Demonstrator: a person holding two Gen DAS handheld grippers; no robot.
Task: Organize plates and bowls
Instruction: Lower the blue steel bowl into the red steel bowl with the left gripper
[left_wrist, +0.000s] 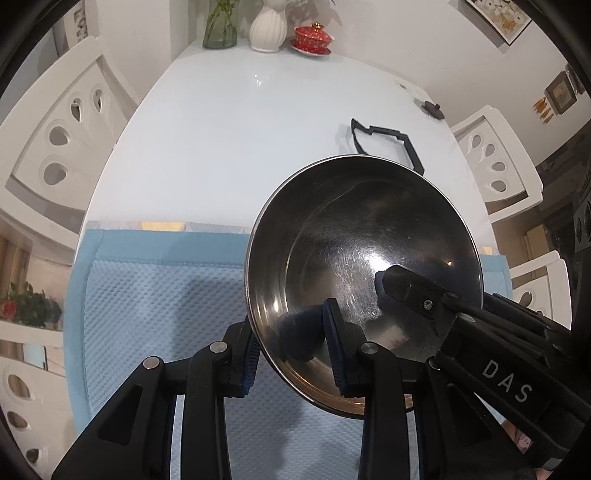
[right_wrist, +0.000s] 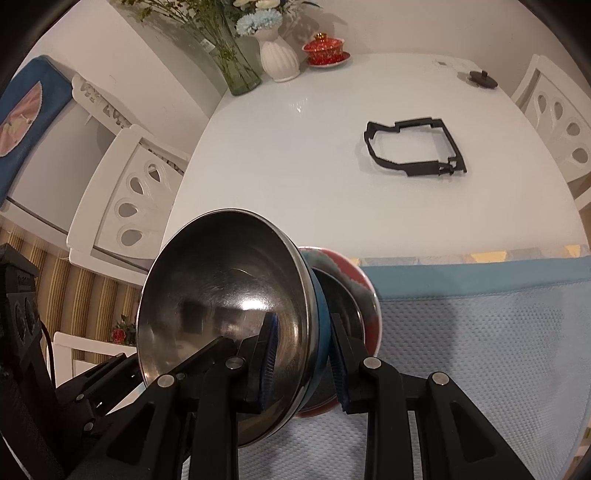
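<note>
The round stainless-steel bowl (left_wrist: 364, 266) is held tilted above the pale blue quilted mat (left_wrist: 155, 306), its hollow turned toward both cameras. Its rim is pinched on one side by the left gripper (left_wrist: 291, 354) and on the opposite side by the right gripper (right_wrist: 304, 360), both nearly closed on it. A red patterned bowl (right_wrist: 354, 291) is seen just behind. Farther off, a black plastic frame (right_wrist: 415, 147) lies on the white table (right_wrist: 295, 147).

White letters "DAS" stand on the black right claw (left_wrist: 413, 291) arm.
</note>
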